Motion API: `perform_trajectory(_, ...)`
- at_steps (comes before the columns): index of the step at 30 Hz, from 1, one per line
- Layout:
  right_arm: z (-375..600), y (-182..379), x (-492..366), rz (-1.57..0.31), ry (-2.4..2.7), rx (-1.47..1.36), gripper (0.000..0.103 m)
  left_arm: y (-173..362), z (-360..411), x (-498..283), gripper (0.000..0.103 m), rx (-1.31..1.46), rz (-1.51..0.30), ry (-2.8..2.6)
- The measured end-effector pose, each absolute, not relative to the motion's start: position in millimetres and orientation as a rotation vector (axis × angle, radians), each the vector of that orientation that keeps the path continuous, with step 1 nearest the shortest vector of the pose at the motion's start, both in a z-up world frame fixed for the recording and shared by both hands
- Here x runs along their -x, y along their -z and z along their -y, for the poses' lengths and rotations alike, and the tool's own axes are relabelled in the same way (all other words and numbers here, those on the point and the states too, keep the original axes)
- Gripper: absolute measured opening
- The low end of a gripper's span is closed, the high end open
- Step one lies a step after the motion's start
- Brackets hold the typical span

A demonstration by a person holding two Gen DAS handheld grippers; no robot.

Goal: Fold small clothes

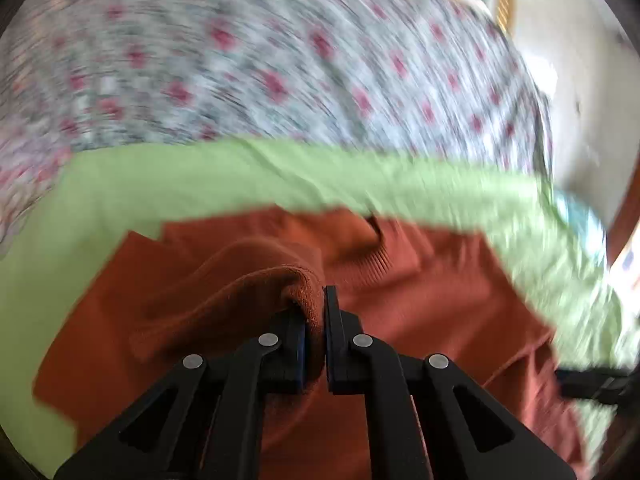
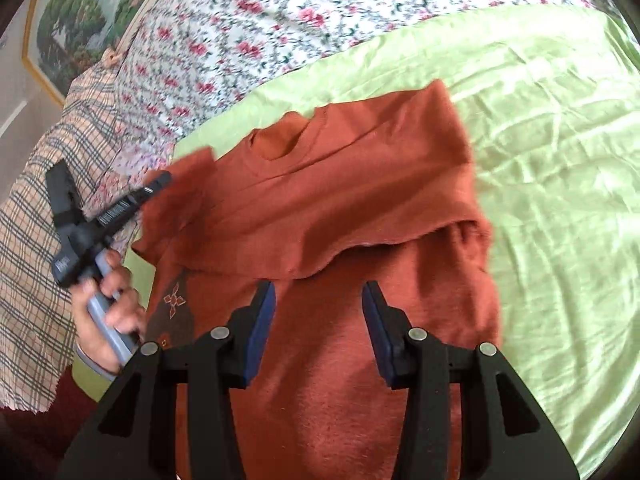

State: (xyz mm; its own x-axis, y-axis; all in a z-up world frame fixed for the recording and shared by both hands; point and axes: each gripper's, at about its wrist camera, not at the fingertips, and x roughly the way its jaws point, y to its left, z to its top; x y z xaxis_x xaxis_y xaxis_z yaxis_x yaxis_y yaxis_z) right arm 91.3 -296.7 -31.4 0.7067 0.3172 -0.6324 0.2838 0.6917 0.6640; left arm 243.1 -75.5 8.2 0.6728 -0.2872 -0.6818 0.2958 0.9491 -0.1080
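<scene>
Between left jaws, seemingly sweater point(image 1: 400, 280) cuff.

A bed with a floral cover point(image 2: 248, 20) carries a green sheet point(image 2: 560, 160), with a rust sweater point(image 2: 340, 200) on it.

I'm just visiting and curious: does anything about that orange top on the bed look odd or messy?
Nothing damaged. The orange top lies half-folded and rumpled on the green sheet, one sleeve pinched in the left gripper.
</scene>
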Motion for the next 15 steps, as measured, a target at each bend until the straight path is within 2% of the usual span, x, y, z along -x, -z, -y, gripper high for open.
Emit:
perform_trajectory(5,309.1,37.3,-83.0,-0.808,0.013,-0.856,0.047,42.0,118.2,-246.3,0.012,-0.152,-0.872,0.355)
perform_trajectory(8,314.2,36.9,-81.3,-0.805,0.026,-0.852,0.047,49.2,115.9,-236.9,0.029,-0.157,-0.907,0.380)
perform_trajectory(10,316.2,35.4,-83.9,-0.802,0.029,-0.845,0.047,45.2,107.0,-224.1,0.049,-0.157,-0.900,0.374)
perform_trajectory(11,316.5,34.6,-86.0,-0.800,0.027,-0.843,0.047,41.5,99.3,-217.0,0.054,-0.158,-0.894,0.360)
perform_trajectory(12,316.0,33.5,-88.9,-0.797,0.022,-0.839,0.047,37.3,89.1,-208.5,0.059,-0.152,-0.890,0.354)
perform_trajectory(15,308.3,27.7,-105.7,-0.797,-0.008,-0.805,0.047,25.6,55.8,-185.1,0.059,-0.127,-0.886,0.350)
